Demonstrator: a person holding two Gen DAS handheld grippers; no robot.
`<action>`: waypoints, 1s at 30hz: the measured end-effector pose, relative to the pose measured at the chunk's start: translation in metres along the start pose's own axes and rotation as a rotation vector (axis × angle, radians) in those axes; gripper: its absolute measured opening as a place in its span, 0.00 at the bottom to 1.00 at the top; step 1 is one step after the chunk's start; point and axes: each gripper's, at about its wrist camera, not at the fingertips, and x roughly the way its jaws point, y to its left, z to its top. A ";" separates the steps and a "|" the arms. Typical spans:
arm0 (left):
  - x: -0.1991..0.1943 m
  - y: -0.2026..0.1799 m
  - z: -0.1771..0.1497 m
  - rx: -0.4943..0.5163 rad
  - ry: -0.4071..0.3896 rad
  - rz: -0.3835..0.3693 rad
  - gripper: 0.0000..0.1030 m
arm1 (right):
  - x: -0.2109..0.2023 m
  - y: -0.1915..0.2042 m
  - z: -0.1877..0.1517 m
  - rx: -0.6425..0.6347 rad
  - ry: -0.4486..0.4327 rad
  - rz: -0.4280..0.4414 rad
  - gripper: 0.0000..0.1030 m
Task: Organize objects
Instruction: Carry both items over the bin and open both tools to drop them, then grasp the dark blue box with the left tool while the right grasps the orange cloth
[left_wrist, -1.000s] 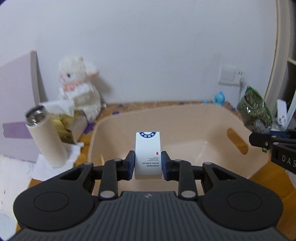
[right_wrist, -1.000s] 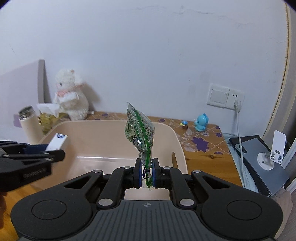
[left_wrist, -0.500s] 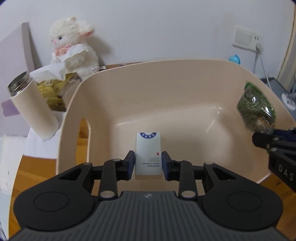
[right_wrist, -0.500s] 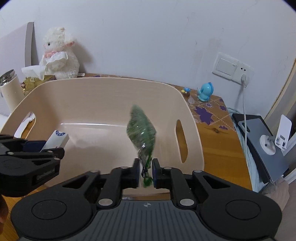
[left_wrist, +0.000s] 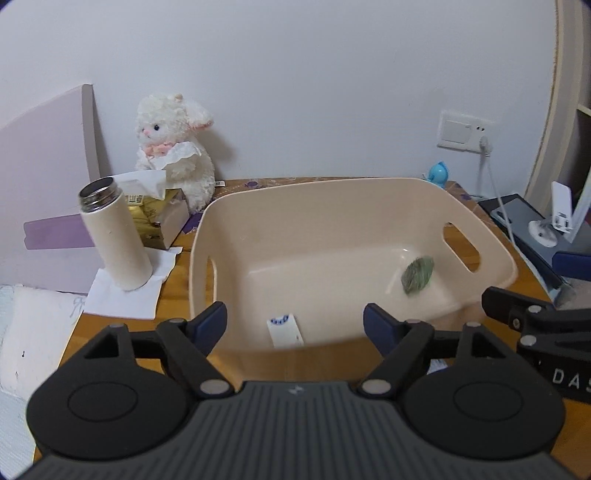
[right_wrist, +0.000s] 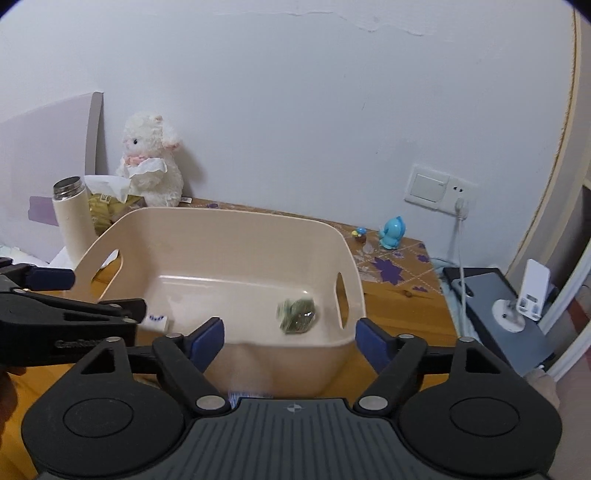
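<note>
A beige plastic bin (left_wrist: 332, 199) (right_wrist: 236, 229) stands on the wooden table. A small white box with a blue emblem (left_wrist: 284, 329) (right_wrist: 158, 320) lies on the bin floor near the front wall. A green packet (left_wrist: 417, 274) (right_wrist: 297, 315), blurred, is inside at the right end. My left gripper (left_wrist: 295, 323) is open and empty, just in front of the bin's near rim. My right gripper (right_wrist: 290, 341) is open and empty, at the bin's front right. The right gripper's body (left_wrist: 535, 325) shows in the left wrist view, and the left gripper's body (right_wrist: 66, 317) in the right wrist view.
A cream flask (left_wrist: 114, 236) stands on white paper left of the bin, beside a tissue box (left_wrist: 155, 214) and a white plush lamb (left_wrist: 173, 158). A blue figurine (right_wrist: 393, 232), wall socket with cable (right_wrist: 458, 206) and a grey device (right_wrist: 498, 314) are to the right.
Both grippers opened and pulled back above the bin's front rim. The white box and the green packet left the jaws and dropped into the bin.
</note>
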 end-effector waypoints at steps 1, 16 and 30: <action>-0.007 0.001 -0.005 0.003 -0.004 0.001 0.82 | -0.005 0.000 -0.003 0.000 0.001 -0.004 0.84; -0.026 0.003 -0.095 0.046 0.110 -0.041 0.83 | -0.031 0.015 -0.096 -0.039 0.123 0.011 1.00; 0.016 -0.008 -0.124 -0.040 0.219 -0.132 0.83 | 0.004 -0.006 -0.138 0.034 0.220 0.000 1.00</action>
